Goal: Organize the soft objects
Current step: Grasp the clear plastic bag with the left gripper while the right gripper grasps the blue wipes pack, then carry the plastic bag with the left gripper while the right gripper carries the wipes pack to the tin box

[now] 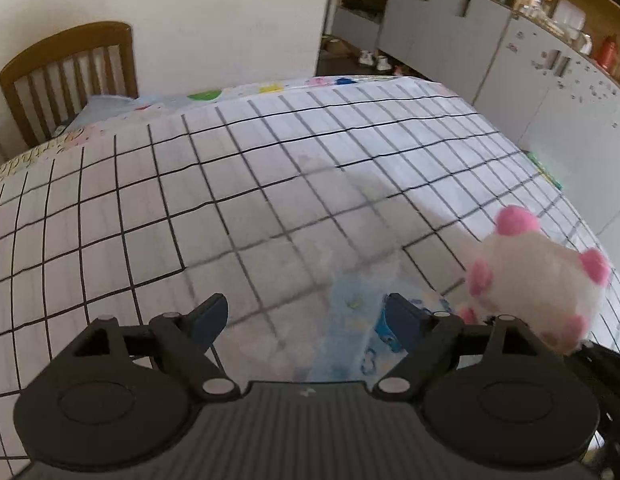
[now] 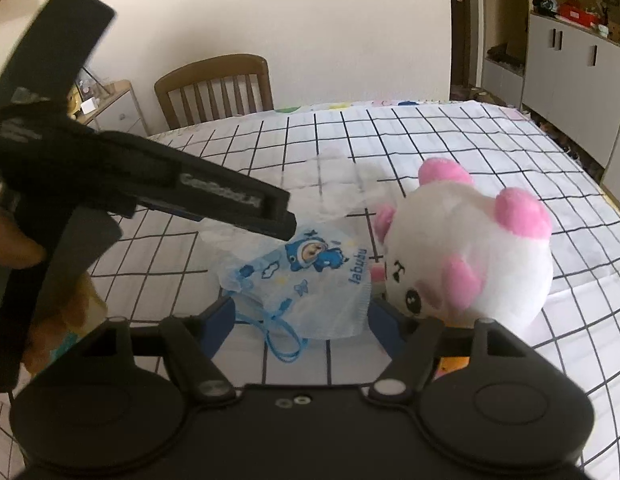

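Left wrist view: the left gripper hangs with jaws wide apart over a checked tablecloth, a blurred blue-printed face mask below its right finger and touching neither pad, a pink-and-white plush toy at far right. Right wrist view, from left to right: a hand holding the left gripper; the mask, sharp here and lettered "labubu", between the right gripper's parted, non-pressing jaws; the plush's face, beside the mask.
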